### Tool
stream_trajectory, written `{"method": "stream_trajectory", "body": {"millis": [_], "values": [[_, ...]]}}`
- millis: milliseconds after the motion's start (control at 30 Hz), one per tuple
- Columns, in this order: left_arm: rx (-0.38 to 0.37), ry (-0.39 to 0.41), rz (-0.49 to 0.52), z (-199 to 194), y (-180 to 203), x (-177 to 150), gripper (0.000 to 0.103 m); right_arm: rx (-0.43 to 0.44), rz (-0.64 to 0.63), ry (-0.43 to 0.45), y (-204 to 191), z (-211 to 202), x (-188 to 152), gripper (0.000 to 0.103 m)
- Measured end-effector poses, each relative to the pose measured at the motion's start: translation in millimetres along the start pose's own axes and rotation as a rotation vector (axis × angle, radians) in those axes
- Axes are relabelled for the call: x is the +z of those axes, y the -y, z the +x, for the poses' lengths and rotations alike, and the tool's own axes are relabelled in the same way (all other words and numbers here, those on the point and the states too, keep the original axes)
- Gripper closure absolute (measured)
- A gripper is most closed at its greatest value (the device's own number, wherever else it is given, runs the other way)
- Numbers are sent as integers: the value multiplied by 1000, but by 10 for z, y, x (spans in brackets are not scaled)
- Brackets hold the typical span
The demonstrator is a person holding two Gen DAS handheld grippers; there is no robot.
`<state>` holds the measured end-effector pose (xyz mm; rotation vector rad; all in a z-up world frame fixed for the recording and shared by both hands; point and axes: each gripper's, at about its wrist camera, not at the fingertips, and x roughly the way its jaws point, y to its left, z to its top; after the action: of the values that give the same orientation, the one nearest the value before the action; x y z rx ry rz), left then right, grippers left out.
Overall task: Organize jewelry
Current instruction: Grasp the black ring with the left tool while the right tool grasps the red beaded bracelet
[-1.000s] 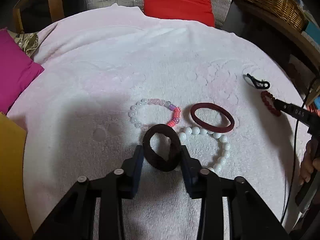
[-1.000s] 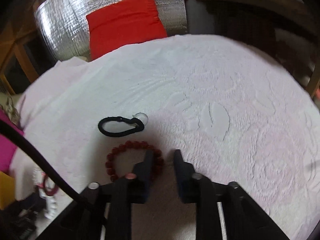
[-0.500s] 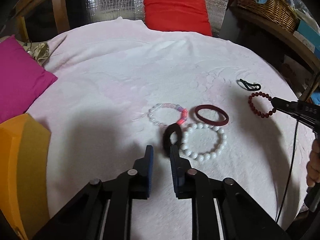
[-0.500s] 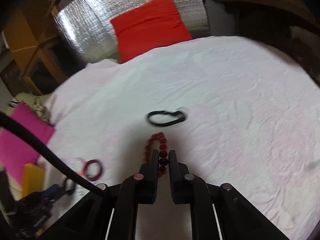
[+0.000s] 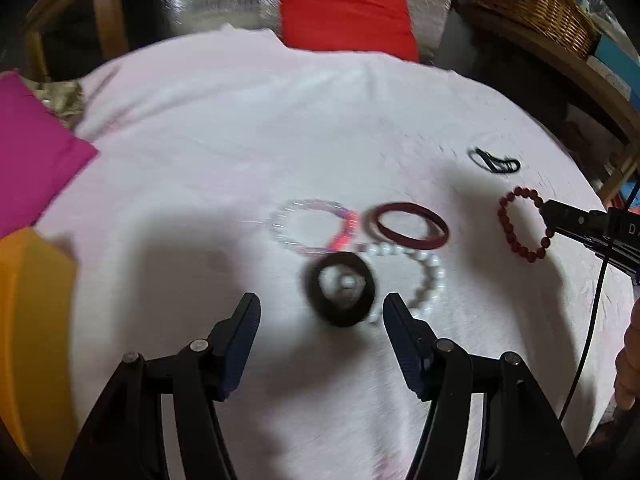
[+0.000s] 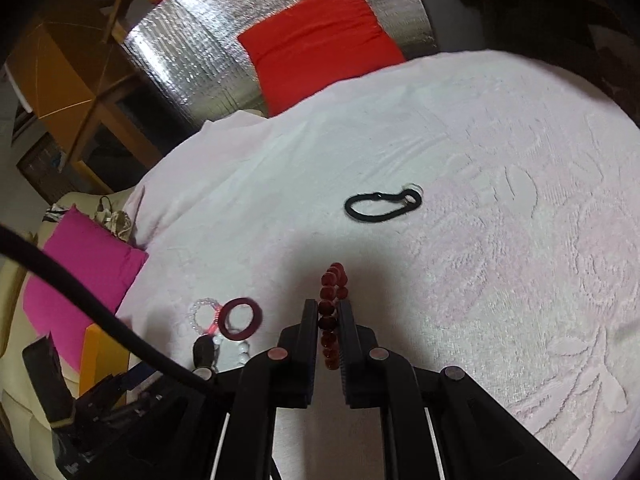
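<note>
- Right tongs (image 6: 329, 322) are clamped on the red bead bracelet (image 6: 331, 312), which hangs along them.
- Left tongs (image 5: 322, 320) are opening; the dark hair band (image 5: 341, 289) lies free just ahead of the tips.

Surface covered by pale pink embossed towel-like cloth (image 5: 200, 160), floral relief seen at right of right wrist view.

Laid on cloth, centre of left wrist view: clear-and-pink beaded bracelet (image 5: 316, 226), dark red smooth bangle (image 5: 408, 226) just right of it, white pearl-bead bracelet (image 5: 424, 276) below both, thick black fabric hair ring (image 5: 340, 288) overlapping pearl bracelet's left side.

Thin black cord loop with clear ring (image 6: 382, 204) lying well apart, upper right in left wrist view.

Magenta cushion (image 5: 32, 156) resting at left edge.
</note>
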<state>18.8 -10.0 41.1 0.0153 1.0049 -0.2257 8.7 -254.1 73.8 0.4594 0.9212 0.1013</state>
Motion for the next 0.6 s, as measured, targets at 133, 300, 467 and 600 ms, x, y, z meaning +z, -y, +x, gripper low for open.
{"method": "stream_trajectory", "body": {"millis": [133,300,467,600], "values": [[-14,-38,-44,204,11,38,38,-4,10,-12,36,46,-8,92],[-31,-12,-82,113,-94,47,62,-11,2,-6,35,39,-4,92],[-16,3,-66,68,-140,6,90,-4,7,2,38,0,-7,92],[-19,14,-85,36,-200,-10,93,-4,6,3,30,-10,-23,92]]}}
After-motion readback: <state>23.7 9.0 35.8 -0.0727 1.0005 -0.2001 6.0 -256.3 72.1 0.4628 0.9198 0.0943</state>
